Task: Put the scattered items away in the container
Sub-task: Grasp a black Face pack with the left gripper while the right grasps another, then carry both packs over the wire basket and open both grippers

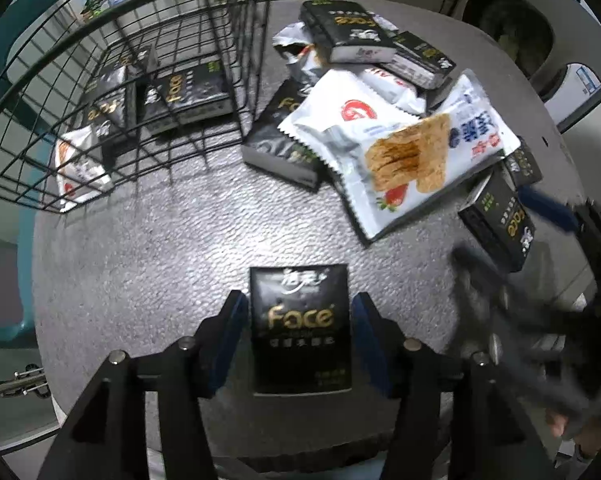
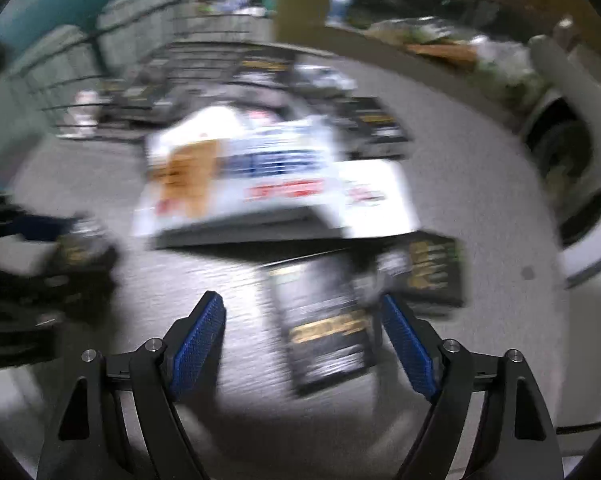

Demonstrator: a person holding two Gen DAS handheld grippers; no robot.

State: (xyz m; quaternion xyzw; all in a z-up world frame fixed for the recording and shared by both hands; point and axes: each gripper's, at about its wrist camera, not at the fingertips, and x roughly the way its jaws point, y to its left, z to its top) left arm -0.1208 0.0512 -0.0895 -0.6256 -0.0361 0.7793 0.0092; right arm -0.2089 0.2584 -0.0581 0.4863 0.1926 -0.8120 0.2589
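A black "Face" tissue pack sits between the blue pads of my left gripper, which press on its two long sides just above the grey table. A dark wire basket at the upper left holds several black packs and a white snack bag. To its right lies a pile: a white cracker bag, other white bags and black packs. In the blurred right wrist view, my right gripper is open over another black pack, which lies nearer its right pad. The cracker bag lies beyond.
The round grey table ends close on the left and bottom. A teal chair stands behind the basket. White furniture lies past the table's right edge. A person's hand shows at the lower right.
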